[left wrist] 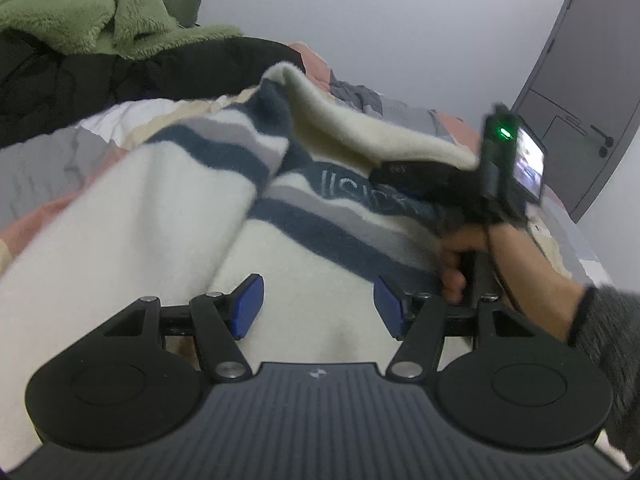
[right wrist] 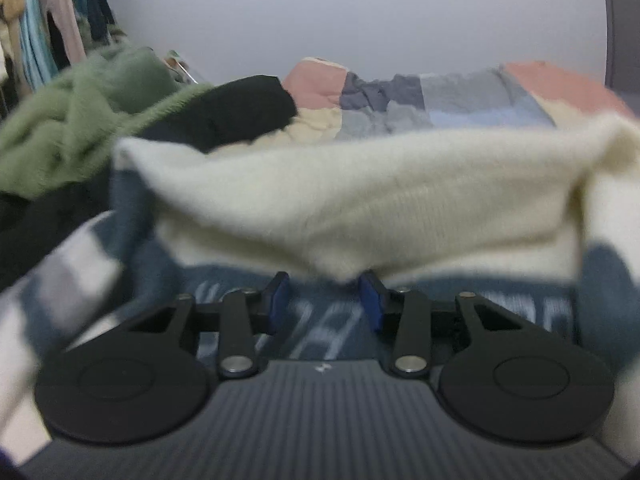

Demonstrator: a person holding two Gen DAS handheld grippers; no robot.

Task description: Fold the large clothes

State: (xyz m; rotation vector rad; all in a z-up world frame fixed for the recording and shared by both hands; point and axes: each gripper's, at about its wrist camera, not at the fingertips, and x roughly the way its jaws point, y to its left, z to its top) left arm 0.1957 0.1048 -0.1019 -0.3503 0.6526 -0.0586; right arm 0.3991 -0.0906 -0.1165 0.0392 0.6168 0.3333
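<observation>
The cream sweater [left wrist: 120, 208] with blue and grey stripes lies spread on the patchwork bed [left wrist: 36, 168], one cream edge lifted and folded across. The left gripper [left wrist: 318, 306] hovers over open cream cloth, jaws apart, holding nothing. The right gripper [right wrist: 325, 300], jaws parted, meets the lifted edge's lowest point; grip unclear. A green fleece [right wrist: 68, 128] crowds the left.

Behind your work you have a green fleece [left wrist: 80, 12] heaped on a black coat [left wrist: 120, 80], a patchwork quilt [right wrist: 440, 100] over the bed, a grey door [left wrist: 580, 92] at right, and hanging clothes [right wrist: 44, 20] far left.
</observation>
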